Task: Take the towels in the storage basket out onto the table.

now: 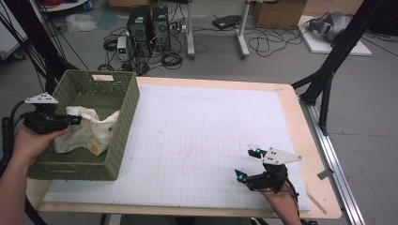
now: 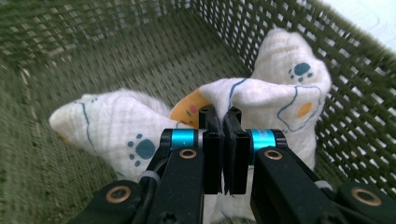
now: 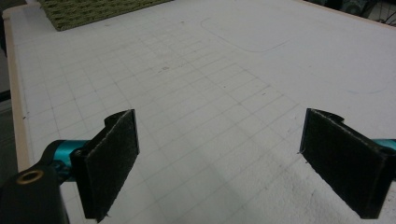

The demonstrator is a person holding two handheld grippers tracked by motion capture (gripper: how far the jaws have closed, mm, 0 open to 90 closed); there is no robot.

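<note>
So the cloth point(image 1: 87, 129) is a white muslin thing with blue paw prints and orange blobs, bunched up inside the green basket point(image 1: 123, 117). It's crumpled into two humps, and its long axis runs roughly from the basket's near left wall toward its right wall, with one end propped up against the right wall. In the left gripper view you can see a fold of the cloth point(image 2: 261, 95) pinched up into a peak where the jaws have it, with the rest sagging down either side onto the basket floor point(image 2: 140, 60).

The left gripper point(image 1: 75, 120) reaches in over the basket's left wall and is clamped tight on that fold, pads pressed together with fabric between them. The person's left hand point(image 1: 30, 143) holds it just outside the wall.

The basket sits on the near left corner of the table point(image 1: 305, 140), one long side running along the left edge. The table is light wood covered by a white gridded mat point(image 1: 202, 140) with a faint pencilled outline near the far middle.

The right gripper point(image 1: 248, 165) hovers near the near right corner, well apart from the basket, jaws spread wide with nothing between them, just bare mat point(image 3: 219, 93) below.

Beyond the table: grey floor, two computer towers point(image 1: 149, 26), tangled cables, cardboard boxes and black frame legs.
</note>
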